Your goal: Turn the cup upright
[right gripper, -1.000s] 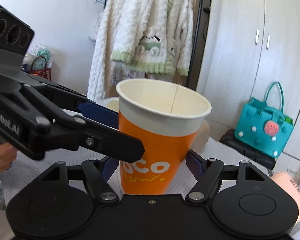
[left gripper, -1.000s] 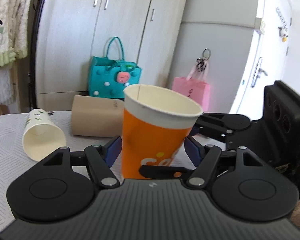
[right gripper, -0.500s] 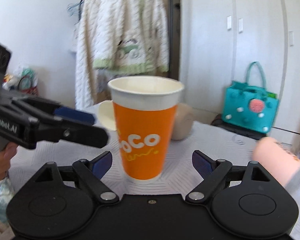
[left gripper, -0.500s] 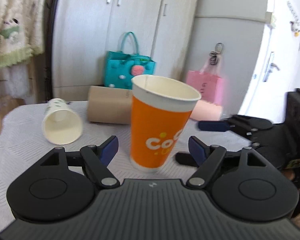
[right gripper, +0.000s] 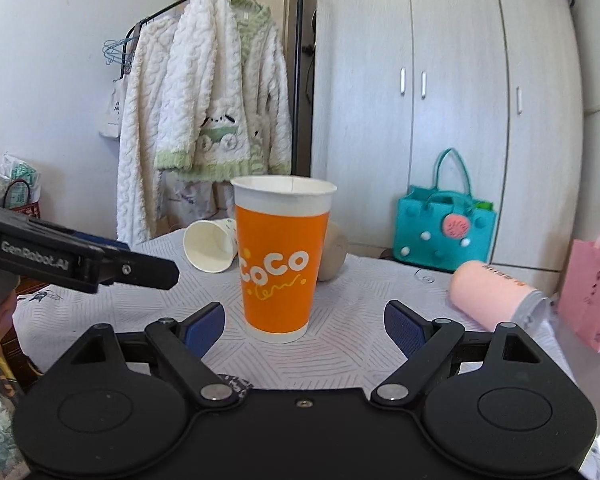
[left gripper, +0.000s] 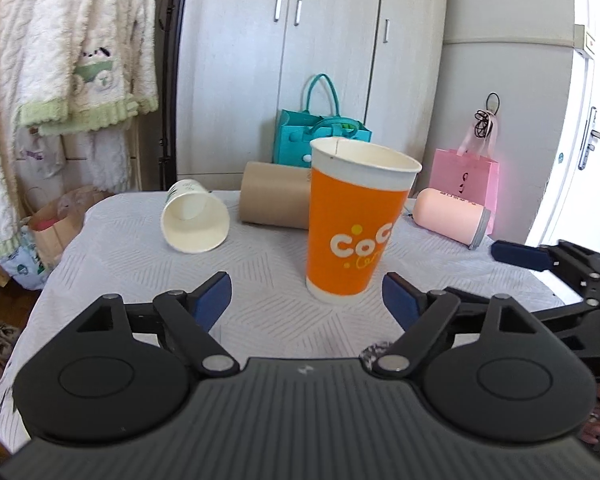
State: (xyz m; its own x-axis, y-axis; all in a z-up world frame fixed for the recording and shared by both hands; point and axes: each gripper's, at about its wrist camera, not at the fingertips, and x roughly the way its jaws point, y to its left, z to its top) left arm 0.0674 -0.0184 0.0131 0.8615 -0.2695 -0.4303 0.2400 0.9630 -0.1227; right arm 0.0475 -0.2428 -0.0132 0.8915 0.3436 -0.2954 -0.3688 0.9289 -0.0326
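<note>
Cup [left gripper: 354, 236], orange, upright on table [left gripper: 120, 264], just beyond left gripper [left gripper: 307, 294], jaws wide, not touching; white cup [left gripper: 194, 222] on its side left of it. Right wrist: cup [right gripper: 282, 260] upright beyond right gripper [right gripper: 305, 326], jaws wide.

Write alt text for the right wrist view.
An orange paper cup stands upright on a white patterned tablecloth, between but untouched by the open right gripper. Behind it a white cup, a tan cup and a pink cup lie on their sides; the left gripper enters from the left.
</note>
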